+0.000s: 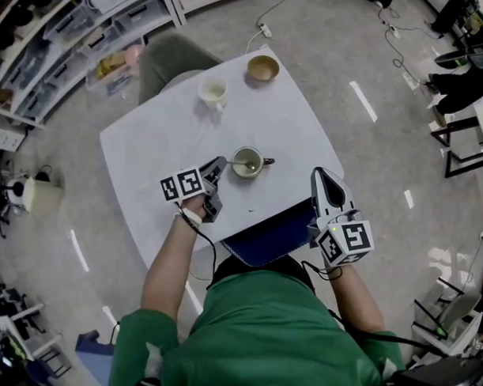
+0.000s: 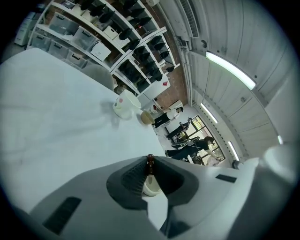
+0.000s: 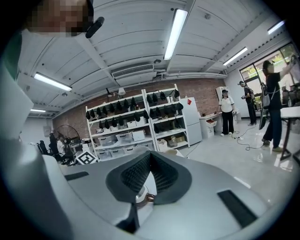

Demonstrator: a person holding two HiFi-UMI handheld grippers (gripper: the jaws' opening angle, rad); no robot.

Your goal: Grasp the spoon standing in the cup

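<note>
Nearest, a blue pad [image 1: 267, 236] lies at the near edge of the white table [image 1: 161, 143], partly under it. Just right of it, off the table's near right corner, the right gripper [image 1: 320, 174] hangs clenched with nothing between its pads.

On the near half of the table stands the cup [image 1: 247, 163], a dark handle sticking out to its right. The left gripper [image 1: 220, 165] comes in from the cup's left and is clamped on the spoon [image 2: 150, 160]. The spoon's dark brown handle tip shows pinched between the ribbed pads, with the cup's pale rim right under them.

The tabletop is plain white. At its far side stand a cream mug [image 1: 213, 92] and, to its right near the far corner, a brown bowl [image 1: 262, 68], a little apart from each other. A grey chair [image 1: 169, 58] is pushed in at the far edge.

Around the table is a grey floor [image 1: 315, 35] marked with short white strips, with cables trailing at the far right. Shelving [image 1: 50, 44] with bins runs along the far left. The right gripper view shows a brick wall [image 3: 70, 115], racks of dark items, ceiling tube lights [image 3: 176, 30] and people [image 3: 227, 112] standing at the right.
</note>
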